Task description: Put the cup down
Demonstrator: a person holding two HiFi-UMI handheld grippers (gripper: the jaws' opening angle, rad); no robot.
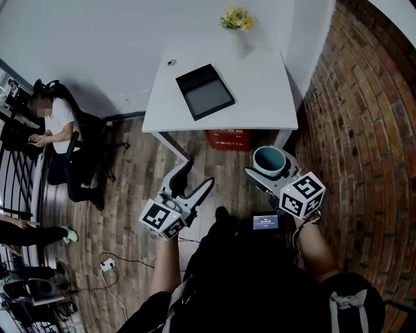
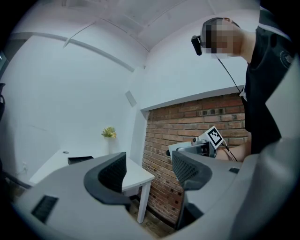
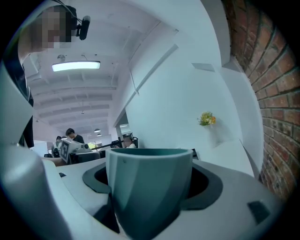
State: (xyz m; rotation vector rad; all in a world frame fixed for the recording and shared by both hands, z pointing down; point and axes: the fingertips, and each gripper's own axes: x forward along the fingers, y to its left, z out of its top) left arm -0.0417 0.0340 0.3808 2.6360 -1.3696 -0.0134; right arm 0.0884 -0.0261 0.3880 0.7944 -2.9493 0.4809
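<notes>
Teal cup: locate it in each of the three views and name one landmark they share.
Head view: teal cup right of centre, held in the right gripper.
Left gripper view: cannot be made out.
Right gripper view: cup bottom centre, between the jaws.
Shared landmark: yellow flowers, visible in all three views.

The cup [image 3: 150,187] has a smooth, matt teal surface with a faint sheen. The left claw [image 2: 149,165] is smooth pale grey plastic, and its dark pads [image 2: 115,173] are finely ribbed. The counter [image 1: 260,97] is smooth matt white, the tray [image 1: 205,91] matt black. The floor [image 1: 130,188] is grained wood planks. The wall [image 1: 364,130] is rough red brick.
</notes>
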